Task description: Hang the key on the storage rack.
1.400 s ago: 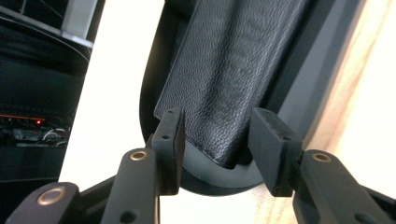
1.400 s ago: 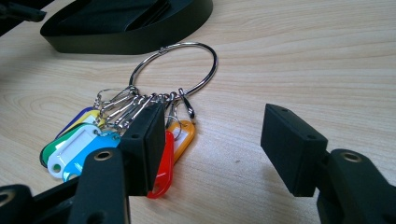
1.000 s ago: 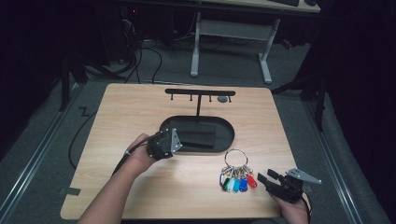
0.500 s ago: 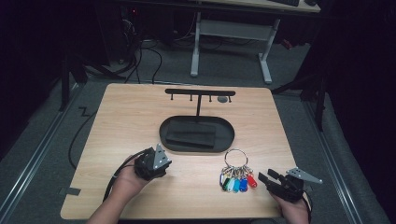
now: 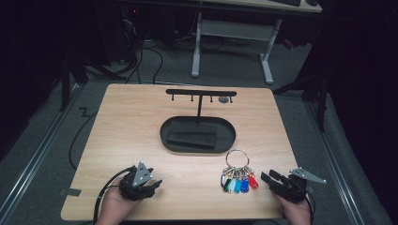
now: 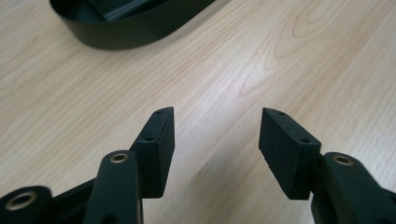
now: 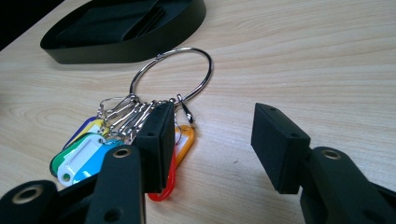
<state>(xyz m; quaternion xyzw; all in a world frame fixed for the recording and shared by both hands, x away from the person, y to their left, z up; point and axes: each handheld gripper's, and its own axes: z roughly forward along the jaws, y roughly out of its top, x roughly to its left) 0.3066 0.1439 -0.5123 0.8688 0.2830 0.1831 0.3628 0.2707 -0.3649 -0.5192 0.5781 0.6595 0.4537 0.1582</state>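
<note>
Item: large steel key ring [image 5: 237, 159] carrying coloured plastic tags [image 5: 238, 183]. It lies flat on the pale wooden surface [image 5: 141, 126], just in front of the black oval tray [image 5: 173, 140], long axis running from ring, far end, to tags, near end.

Right tool [image 5: 274, 180]: nearer hand, just right of the tags; jaws part-open, just been closing, nothing between them.

Left tool [image 5: 151, 187]: well apart leftward; jaws open, just been widening, empty.
</note>
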